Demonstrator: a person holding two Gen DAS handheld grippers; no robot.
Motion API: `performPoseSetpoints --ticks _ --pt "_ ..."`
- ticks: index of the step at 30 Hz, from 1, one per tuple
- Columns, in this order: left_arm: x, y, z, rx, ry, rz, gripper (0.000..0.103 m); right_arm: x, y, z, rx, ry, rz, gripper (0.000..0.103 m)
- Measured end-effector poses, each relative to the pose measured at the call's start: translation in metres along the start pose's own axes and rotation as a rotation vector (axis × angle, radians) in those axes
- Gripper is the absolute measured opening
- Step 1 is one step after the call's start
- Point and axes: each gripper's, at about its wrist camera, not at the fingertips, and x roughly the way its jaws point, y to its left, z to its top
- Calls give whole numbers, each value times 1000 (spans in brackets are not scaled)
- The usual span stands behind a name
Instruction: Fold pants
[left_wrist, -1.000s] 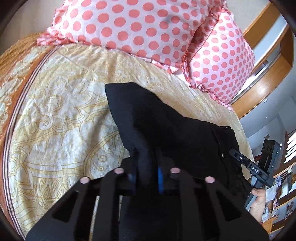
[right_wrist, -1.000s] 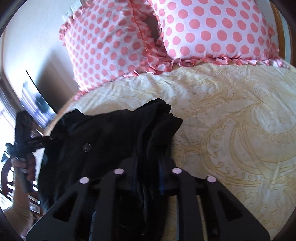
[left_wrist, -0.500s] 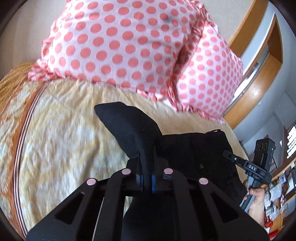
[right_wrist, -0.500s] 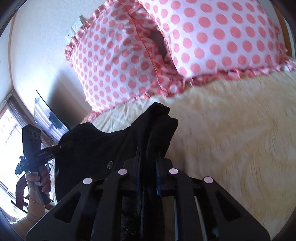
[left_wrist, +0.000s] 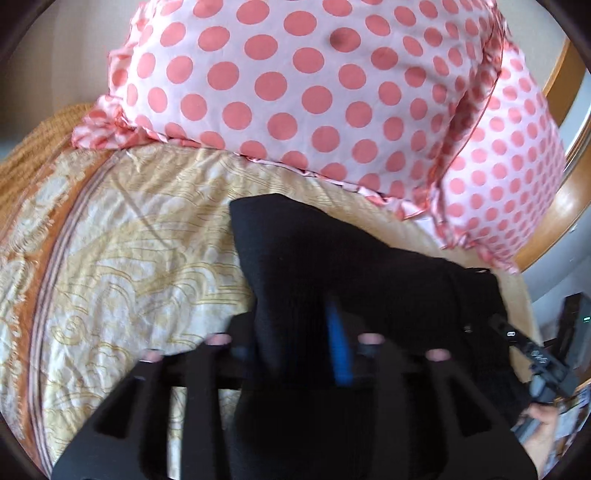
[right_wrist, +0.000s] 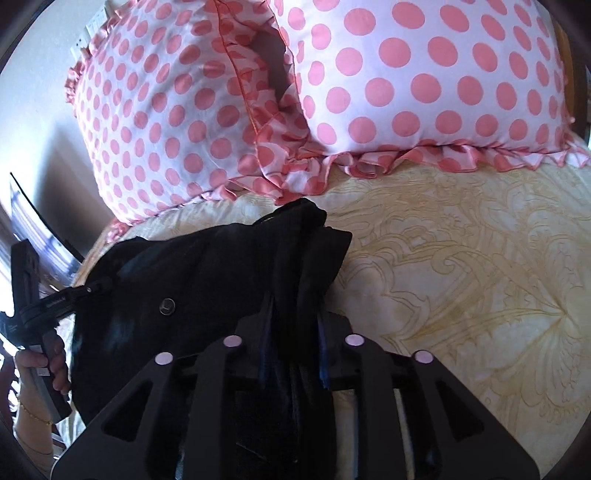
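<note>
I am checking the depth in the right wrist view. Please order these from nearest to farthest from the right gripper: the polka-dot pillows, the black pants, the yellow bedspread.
1. black pants, clamped in the right gripper.
2. yellow bedspread, under and ahead, right side.
3. polka-dot pillows, at the far end.

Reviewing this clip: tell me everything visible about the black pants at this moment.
The black pants look like soft, matte dark fabric with one round button showing. They are bunched rather than flat, stretched between both tools over the yellow patterned bedspread, just in front of the pink polka-dot pillows. The left tool is shut on one gathered edge, the right tool on several stacked layers. How much rests on the bed cannot be told.
</note>
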Motion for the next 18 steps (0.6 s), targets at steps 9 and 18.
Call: performPoseSetpoints --ticks 9,18 --pt "-92 -23 -39 131 -174 12 84 -76 47 -36 -220 -188 -117 32" --pt "-59 -75 -117 290 25 33 92 -46 76 -77 -314 2 -172 50"
